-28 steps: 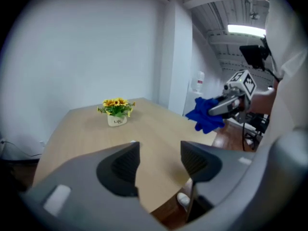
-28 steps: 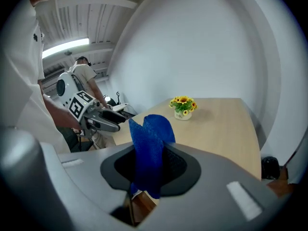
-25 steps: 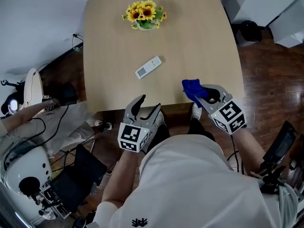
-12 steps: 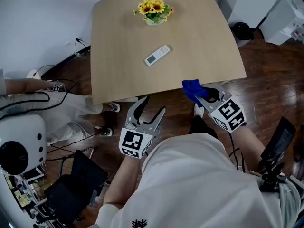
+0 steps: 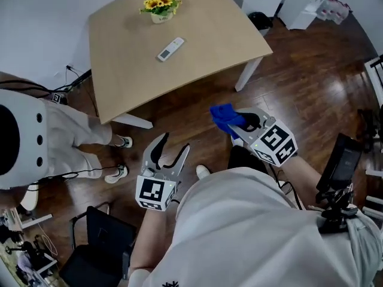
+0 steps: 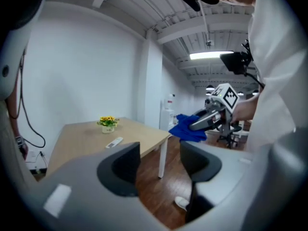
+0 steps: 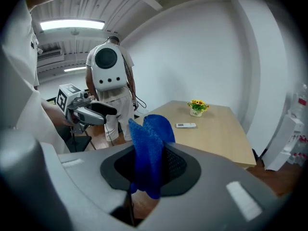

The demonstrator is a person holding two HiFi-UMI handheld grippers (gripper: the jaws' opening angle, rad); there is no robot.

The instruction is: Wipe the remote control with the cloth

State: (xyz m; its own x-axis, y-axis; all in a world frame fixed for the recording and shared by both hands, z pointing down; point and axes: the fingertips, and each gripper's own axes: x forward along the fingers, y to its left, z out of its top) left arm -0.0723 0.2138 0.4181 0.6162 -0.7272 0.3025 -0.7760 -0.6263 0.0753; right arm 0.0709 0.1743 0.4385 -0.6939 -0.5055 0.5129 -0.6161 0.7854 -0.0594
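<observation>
Dark wooden flooring (image 5: 287,70) fills much of the head view, with a pale wooden table (image 5: 203,46) well ahead of the person. On it the white remote control (image 5: 170,49) is seen lying flat near the middle, apart from a pot of yellow flowers (image 5: 159,6). Both grippers are held over the floor, well short of the table. The left gripper (image 5: 173,143) is shown with its jaws spread. A blue cloth (image 5: 222,115) is bunched at the tip of the right gripper (image 5: 238,123).

From the left gripper view, only floor is seen through the wide gap between the jaws, so nothing is held. The remote control lies far off on the tabletop.

From the right gripper view, the jaws are pinched on a fold of the cloth, which stands up soft and crumpled. The remote control is judged light, rigid and smooth, and likely to skate when wiped. It would best be steadied by its long edges with the free gripper, its face left exposed.
</observation>
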